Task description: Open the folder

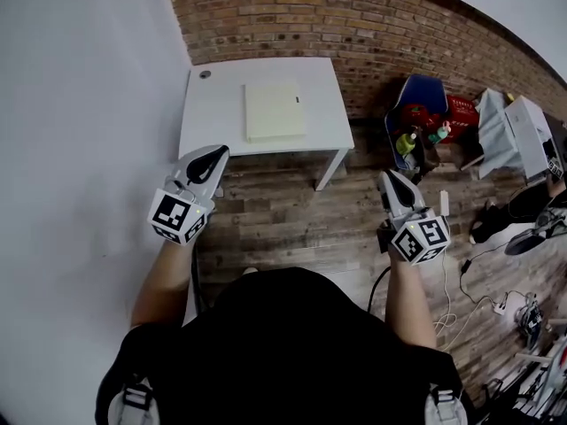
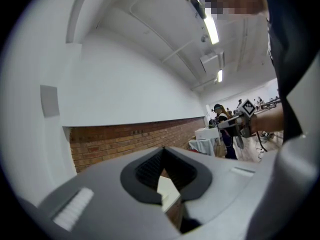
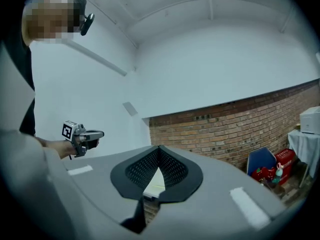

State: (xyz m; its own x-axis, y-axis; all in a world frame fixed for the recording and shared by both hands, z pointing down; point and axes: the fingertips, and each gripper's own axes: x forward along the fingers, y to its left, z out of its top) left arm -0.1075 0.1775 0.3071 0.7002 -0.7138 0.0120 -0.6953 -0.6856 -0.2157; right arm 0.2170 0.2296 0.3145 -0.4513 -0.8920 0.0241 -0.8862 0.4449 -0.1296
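The left gripper and right gripper are blocking most of the white table in their own views. Its corner's round item is appearing too small to identify.

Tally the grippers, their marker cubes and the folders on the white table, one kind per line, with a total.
Grippers: 2, the left gripper and the right gripper
Marker cubes: 2
Folder: 1
Total: 5

Left gripper, right gripper held level, side by side; fingers closed, empty.
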